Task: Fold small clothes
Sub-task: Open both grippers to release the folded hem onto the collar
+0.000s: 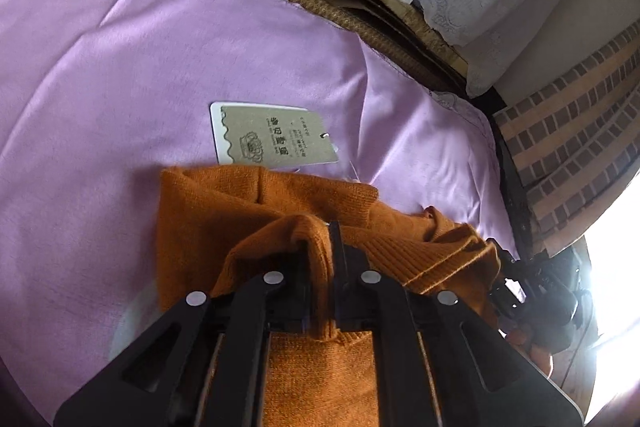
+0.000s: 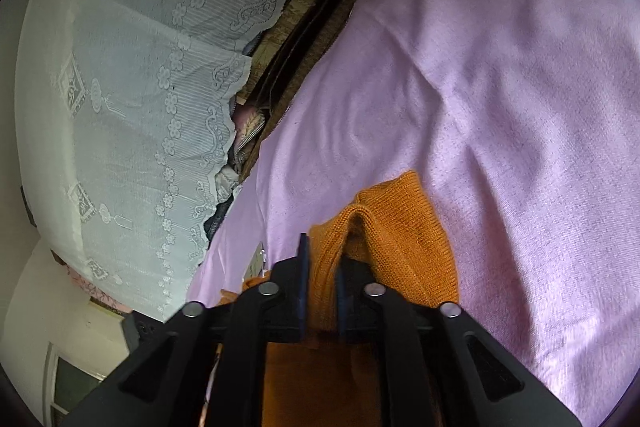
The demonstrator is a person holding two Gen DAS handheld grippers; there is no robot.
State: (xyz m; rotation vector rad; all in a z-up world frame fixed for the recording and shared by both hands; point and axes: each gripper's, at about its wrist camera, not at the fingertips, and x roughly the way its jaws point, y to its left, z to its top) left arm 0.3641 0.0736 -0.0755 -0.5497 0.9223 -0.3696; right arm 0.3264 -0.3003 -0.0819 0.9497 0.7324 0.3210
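Both my grippers hold the orange knit garment [image 1: 248, 211] by pinched folds above the purple sheet [image 1: 120, 67]: my left gripper [image 1: 326, 247] is clamped nearly closed on one ridge, my right gripper [image 2: 322, 267] narrowly around another. The soft, ribbed garment stretches between them; its paper tag [image 1: 272, 139] lies just beyond on the sheet.

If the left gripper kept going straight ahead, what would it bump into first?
Probably the paper hang tag, lying on the purple sheet just beyond the orange knit garment that the left gripper holds; depth is unclear.
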